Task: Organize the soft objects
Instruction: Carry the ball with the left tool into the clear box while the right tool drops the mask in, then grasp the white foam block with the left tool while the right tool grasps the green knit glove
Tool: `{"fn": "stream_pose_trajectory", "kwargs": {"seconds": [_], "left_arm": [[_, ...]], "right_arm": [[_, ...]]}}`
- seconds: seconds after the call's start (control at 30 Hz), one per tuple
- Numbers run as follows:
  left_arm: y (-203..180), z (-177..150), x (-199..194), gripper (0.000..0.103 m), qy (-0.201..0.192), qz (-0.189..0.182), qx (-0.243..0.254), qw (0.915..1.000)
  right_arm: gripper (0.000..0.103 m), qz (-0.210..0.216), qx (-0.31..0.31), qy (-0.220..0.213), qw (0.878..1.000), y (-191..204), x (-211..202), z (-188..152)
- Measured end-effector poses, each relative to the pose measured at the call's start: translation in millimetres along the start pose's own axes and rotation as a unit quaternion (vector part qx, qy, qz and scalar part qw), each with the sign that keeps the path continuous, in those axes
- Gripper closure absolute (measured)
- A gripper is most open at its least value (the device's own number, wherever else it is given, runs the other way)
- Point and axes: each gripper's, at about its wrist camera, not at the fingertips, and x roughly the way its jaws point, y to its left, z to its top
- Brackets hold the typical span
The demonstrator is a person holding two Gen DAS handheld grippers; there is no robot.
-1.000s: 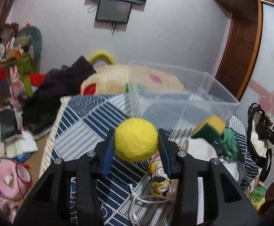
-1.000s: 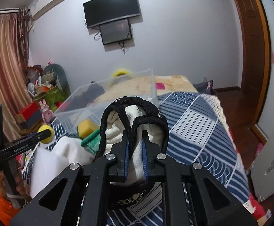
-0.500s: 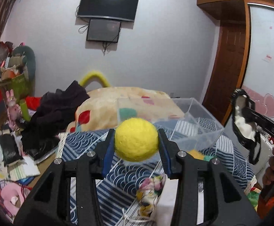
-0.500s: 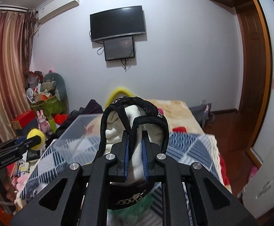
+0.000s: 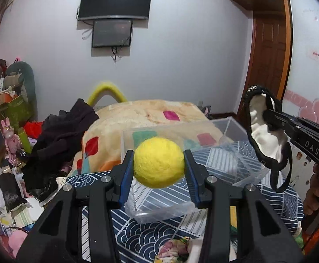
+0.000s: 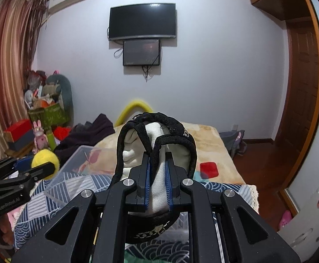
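Left claw around yellow ball

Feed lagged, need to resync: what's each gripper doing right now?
Left gripper: closed on the yellow ball.
Right gripper: closed on the black-trimmed white cloth.

right gripper: jaws clamped on black-trimmed white pouch | left gripper: yellow ball between jaws, left of pouch | clear bin: below ball

Yellow ball, black-trimmed white pouch (blue-patterned cloth below).
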Motion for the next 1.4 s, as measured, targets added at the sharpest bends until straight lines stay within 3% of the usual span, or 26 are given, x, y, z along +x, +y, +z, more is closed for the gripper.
{"fn": "stream_pose_trajectory", "kwargs": {"seconds": [0.27,0.43,0.73,0.87,0.93,1.07,1.2,1.3,1.4], "left_arm": [[-3,-6,45,0.060,0.054,0.001,0.014,0.9984],[-9,-12,58,0.060,0.077,-0.003,0.025,0.9967],[-21,-17,64,0.058,0.096,0.000,0.039,0.9947],[-21,-17,57,0.049,0.094,-0.003,0.034,0.9950],[-19,-15,55,0.040,0.090,-0.002,0.033,0.9954],[-20,-12,40,0.032,0.075,0.001,0.033,0.9967],[-19,-10,19,0.017,0.055,0.001,0.023,0.9982],[-19,-9,1,0.006,0.037,0.006,0.017,0.9991],[-20,-10,-16,0.002,0.020,0.016,0.013,0.9996]], "right_arm": [[0.092,0.002,-0.019,0.061,0.998,-5,34,-5],[0.092,0.008,-0.029,0.107,0.994,-6,52,-10],[0.089,0.017,-0.043,0.147,0.988,-9,56,-16],[0.088,0.019,-0.043,0.151,0.987,-11,55,-16],[0.086,0.025,-0.039,0.153,0.987,-12,53,-15],[0.059,0.026,-0.044,0.139,0.989,-11,42,-13],[0.058,0.028,-0.040,0.115,0.992,-11,24,-8],[0.050,0.033,-0.032,0.098,0.994,-11,12,-6],[0.044,0.033,-0.028,0.078,0.996,-11,-3,-4]]}}
